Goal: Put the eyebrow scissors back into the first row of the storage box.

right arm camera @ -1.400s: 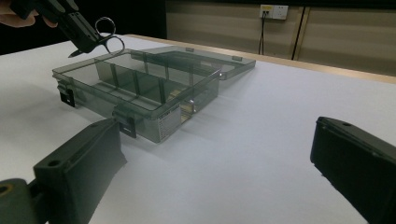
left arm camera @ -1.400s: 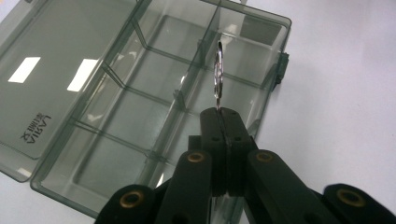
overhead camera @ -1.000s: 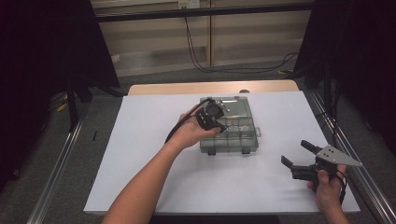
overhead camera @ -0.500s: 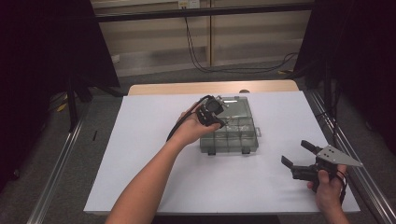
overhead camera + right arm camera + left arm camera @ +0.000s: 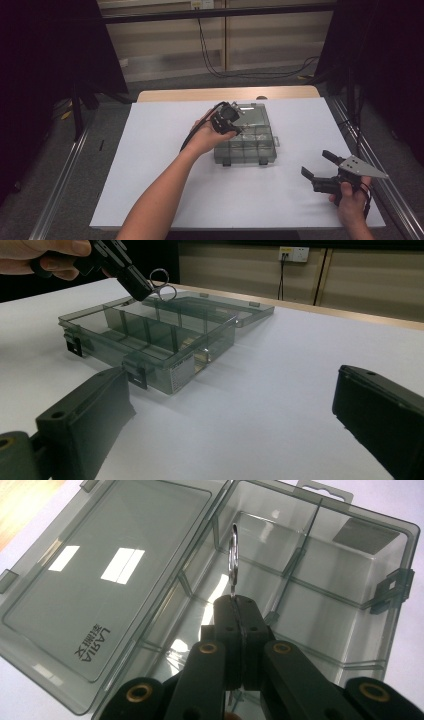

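A clear grey compartment box [image 5: 248, 146] lies open mid-table, its lid [image 5: 253, 114] folded flat behind it. My left gripper [image 5: 231, 115] hovers over the box's rear left part, shut on a thin metal ring [image 5: 233, 555] that sticks out edge-on past the jaw tips [image 5: 235, 602], above an empty compartment [image 5: 320, 595]. The right gripper view shows the ring [image 5: 162, 282] held just above the box [image 5: 150, 345]. My right gripper [image 5: 315, 162] rests near the table's front right corner. It is open, its jaws wide apart [image 5: 235, 407] with nothing between them, and it faces the box.
White paper [image 5: 150, 165] covers the table, with a bare wooden strip [image 5: 200, 94] along the far edge. Metal rails run down both sides [image 5: 65, 175]. Cables hang on the back wall [image 5: 210, 55]. The box's two latches [image 5: 263, 161] face the near side.
My left gripper, still holding the ring, has edged slightly toward the back over the box. The right gripper has stayed put.
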